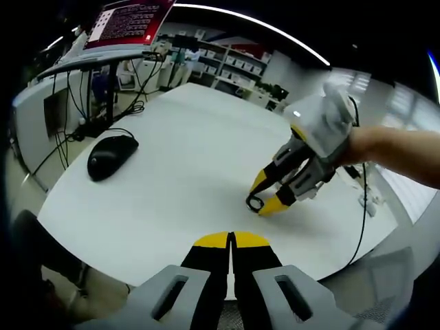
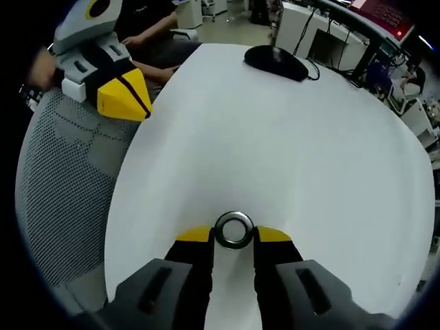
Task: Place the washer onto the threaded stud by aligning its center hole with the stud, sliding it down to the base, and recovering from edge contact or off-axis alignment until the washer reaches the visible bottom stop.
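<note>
A metal ring washer (image 2: 234,216) sits pinched between the yellow tips of my right gripper (image 2: 234,235), just above the white table (image 2: 289,151). In the left gripper view that same right gripper (image 1: 266,194) reaches in from the right, tilted down, with the washer (image 1: 249,203) at its tips close to the tabletop (image 1: 185,158). My left gripper (image 1: 232,240) is shut with nothing between its jaws, hanging over the table's near edge. From the right gripper view, the left gripper (image 2: 124,96) hovers at the upper left, beyond the table's rim.
A black computer mouse (image 1: 112,155) (image 2: 275,60) lies on the far side of the table. A monitor (image 1: 130,20) and cables stand behind it. A grey mesh chair (image 2: 62,179) sits beside the table edge, and a seated person (image 2: 148,34) is behind it.
</note>
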The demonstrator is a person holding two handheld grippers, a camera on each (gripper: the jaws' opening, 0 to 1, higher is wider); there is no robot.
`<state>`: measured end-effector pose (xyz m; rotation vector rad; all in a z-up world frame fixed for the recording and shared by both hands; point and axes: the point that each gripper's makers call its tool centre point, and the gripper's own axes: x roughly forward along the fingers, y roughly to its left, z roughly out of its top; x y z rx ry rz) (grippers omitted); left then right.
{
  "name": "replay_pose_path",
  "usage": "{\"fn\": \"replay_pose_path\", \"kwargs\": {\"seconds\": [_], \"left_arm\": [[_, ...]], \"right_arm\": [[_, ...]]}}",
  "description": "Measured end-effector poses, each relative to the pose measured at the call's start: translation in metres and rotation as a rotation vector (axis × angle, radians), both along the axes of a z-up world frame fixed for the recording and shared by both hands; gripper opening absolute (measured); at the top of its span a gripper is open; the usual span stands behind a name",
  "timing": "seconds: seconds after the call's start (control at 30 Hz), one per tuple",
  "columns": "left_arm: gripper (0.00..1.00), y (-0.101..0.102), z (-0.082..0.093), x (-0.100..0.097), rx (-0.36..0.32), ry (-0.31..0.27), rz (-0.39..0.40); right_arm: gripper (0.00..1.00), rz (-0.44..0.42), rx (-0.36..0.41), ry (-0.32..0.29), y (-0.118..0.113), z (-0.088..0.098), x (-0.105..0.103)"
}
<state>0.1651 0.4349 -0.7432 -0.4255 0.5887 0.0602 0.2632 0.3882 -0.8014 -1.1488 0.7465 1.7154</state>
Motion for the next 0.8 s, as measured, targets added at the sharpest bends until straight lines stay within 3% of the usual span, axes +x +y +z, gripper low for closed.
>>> {"fn": "replay_pose_path", "kwargs": {"seconds": [0.27,0.8], "left_arm": [[0.0,0.0,0.0,0.0,-0.001,-0.002,-0.001],[0.0,0.0,0.0,0.0,-0.002,0.002,-0.002]], "right_arm": [[0.22,-0.058,0.035,0.022,-0.004,0.008,0.002],[0.22,-0.122,0.059,-0.027,-0.02,0.059,0.032]]}}
